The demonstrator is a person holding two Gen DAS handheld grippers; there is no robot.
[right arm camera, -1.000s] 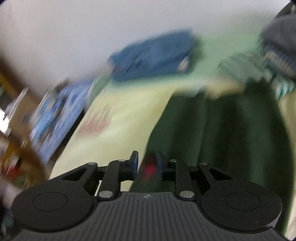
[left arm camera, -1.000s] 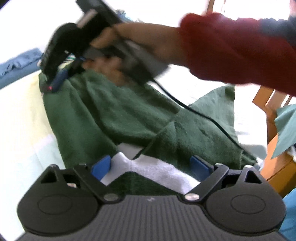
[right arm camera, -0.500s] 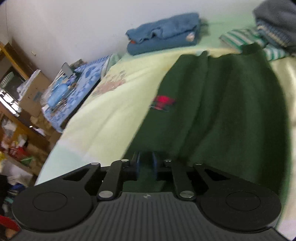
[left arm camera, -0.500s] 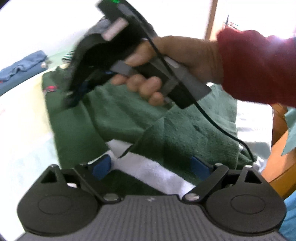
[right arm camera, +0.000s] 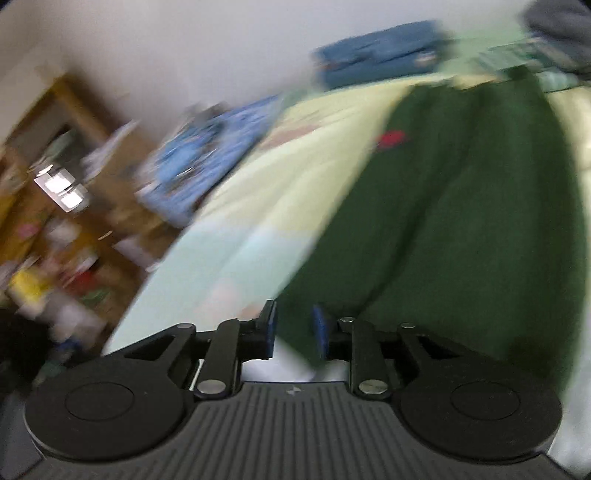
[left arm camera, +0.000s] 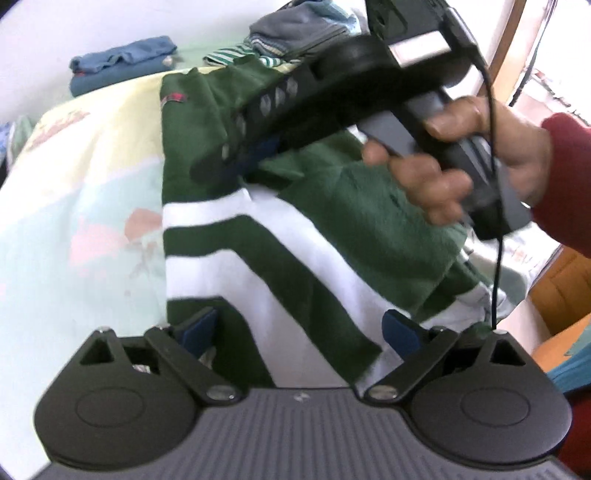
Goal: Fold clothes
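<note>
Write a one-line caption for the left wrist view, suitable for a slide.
Right gripper pinches the green sweater over the bed; the open left gripper waits near its white stripes.

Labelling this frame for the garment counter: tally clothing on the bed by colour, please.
Green sweater with white stripes: 1
Blue folded clothes: 1 stack
Green-and-white striped garment: 1
Grey-blue pile: 1, piece count unclear
Total: 4 groups

1. The sweater (left arm camera: 303,236) is spread on the bed (left arm camera: 92,177), straight ahead of the left gripper (left arm camera: 301,330).
2. Folded clothes (left arm camera: 122,64) are piled far ahead, behind the sweater.
</note>
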